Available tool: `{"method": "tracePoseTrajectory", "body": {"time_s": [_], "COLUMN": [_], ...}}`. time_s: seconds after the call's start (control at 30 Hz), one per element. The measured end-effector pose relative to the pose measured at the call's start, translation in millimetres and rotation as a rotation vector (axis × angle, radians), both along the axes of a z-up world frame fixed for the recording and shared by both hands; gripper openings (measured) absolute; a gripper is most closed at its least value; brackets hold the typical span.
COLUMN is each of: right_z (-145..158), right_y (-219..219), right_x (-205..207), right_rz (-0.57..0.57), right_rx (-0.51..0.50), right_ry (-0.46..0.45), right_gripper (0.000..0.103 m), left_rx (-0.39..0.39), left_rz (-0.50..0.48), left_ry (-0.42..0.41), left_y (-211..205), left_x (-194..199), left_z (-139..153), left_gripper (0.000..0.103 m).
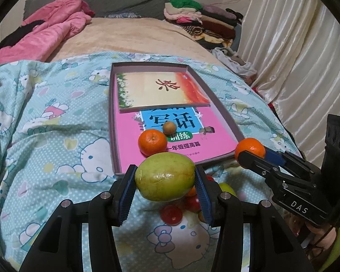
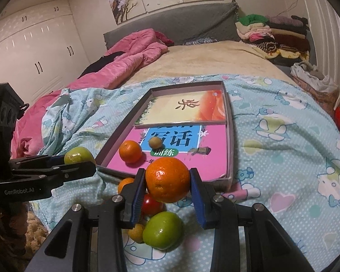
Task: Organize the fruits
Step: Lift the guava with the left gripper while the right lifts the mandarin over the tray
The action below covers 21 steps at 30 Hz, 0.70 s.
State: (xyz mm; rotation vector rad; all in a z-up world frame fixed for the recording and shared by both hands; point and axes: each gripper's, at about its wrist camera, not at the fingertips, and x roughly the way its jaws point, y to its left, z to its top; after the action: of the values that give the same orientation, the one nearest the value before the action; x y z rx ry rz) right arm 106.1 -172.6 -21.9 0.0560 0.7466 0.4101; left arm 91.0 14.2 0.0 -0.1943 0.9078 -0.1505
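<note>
— Bedroom, soft bed (image 1: 147, 34), cartoon-print blue quilt (image 1: 56, 136) spread over the near end. No firm surface anywhere under the work.

— Left gripper (image 1: 165, 176) first: pinching a yellow-green fruit (image 1: 165, 176) across its long middle, pads pressed on both ends, clear of the quilt. Looks smooth and waxy; likely to squirt out if squeezed harder or tilted.

— Right gripper (image 2: 167, 182): clamped on an orange (image 2: 167, 182), held just before the near rim of the shallow box (image 2: 230, 136). Round against flat pads, so only a narrow contact. Could roll free with a sharp wrist turn.

— Outward to the box: lined with a pink book (image 2: 181, 158) and a picture card (image 2: 188, 108); already holding a tangerine (image 2: 130, 151) and a small brown fruit (image 2: 156, 142) near the front left corner.

— Slick cover there. Anything dropped from height probably rolls, knocks those two, maybe hops the low wall.

— And a box on bedding: pressing on one edge would tip it and send everything sliding.

— Below the grippers, a loose pile waiting on the quilt: green fruit (image 2: 162, 230), red fruit (image 2: 153, 204), small orange ones (image 2: 137, 232).

— Both grippers close side by side near the box front. Risk of bumping each other on the way in; better one at a time, low release.
</note>
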Motion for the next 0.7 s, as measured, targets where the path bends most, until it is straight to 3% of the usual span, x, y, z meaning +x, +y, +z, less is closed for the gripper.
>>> {"method": "tracePoseTrajectory", "body": {"time_s": [0.47, 0.7], "right_z": [11.7, 14.4], "right_y": [-10.6, -18.5], "right_x": [6.8, 16.7], "right_rz": [-0.030, -0.056], "right_rx": [0.012, 0.015], "right_ry": [-0.045, -0.049], "right_gripper": [0.038, 0.038], "left_rx": [-0.011, -0.032], "left_rz": [-0.033, -0.030], "left_ry": [-0.038, -0.018], "left_y": [-17.9, -20.3], "left_x": [18.7, 32.9], "left_z": [7.9, -2.4], "left_gripper": [0.052, 0.052]}}
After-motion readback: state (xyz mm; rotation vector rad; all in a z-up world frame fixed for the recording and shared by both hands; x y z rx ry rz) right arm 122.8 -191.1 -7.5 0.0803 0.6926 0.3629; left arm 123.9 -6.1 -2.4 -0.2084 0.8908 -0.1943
